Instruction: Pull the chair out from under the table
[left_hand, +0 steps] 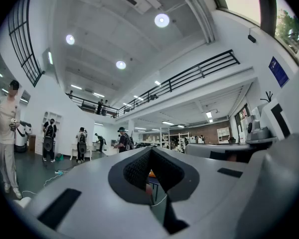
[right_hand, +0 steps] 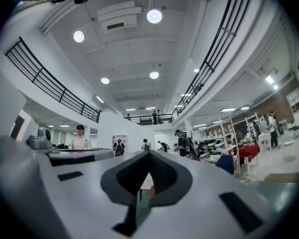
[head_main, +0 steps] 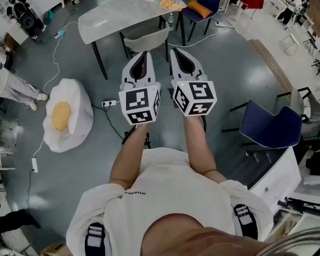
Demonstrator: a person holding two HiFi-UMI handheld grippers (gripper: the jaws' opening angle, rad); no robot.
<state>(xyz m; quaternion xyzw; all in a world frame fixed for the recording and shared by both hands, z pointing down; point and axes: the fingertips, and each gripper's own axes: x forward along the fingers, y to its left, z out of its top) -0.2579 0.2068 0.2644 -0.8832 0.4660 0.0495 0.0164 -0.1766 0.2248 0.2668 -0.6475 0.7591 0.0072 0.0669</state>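
Grey floor spreads through a big open hall, and the table (head_main: pixel 122 12) stands ahead of the person with the chair (head_main: pixel 146 38) tucked under its near edge, so that only the grey backrest and part of the seat show. The step in hand looks like the approach. The left gripper (head_main: pixel 142 56) and right gripper (head_main: pixel 177 53) are held side by side, seemingly short of the backrest and touching nothing, each with its fingers together and empty. Next the fingers would have to part, reach the top of the backrest and clamp on it before a straight pull back toward the person. A beanbag (head_main: pixel 69 113) lies to the left. A power strip (head_main: pixel 109 103) with its cable lies on the floor near the pull path and might catch a chair leg. A blue chair (head_main: pixel 269 126) stands well off to the right.
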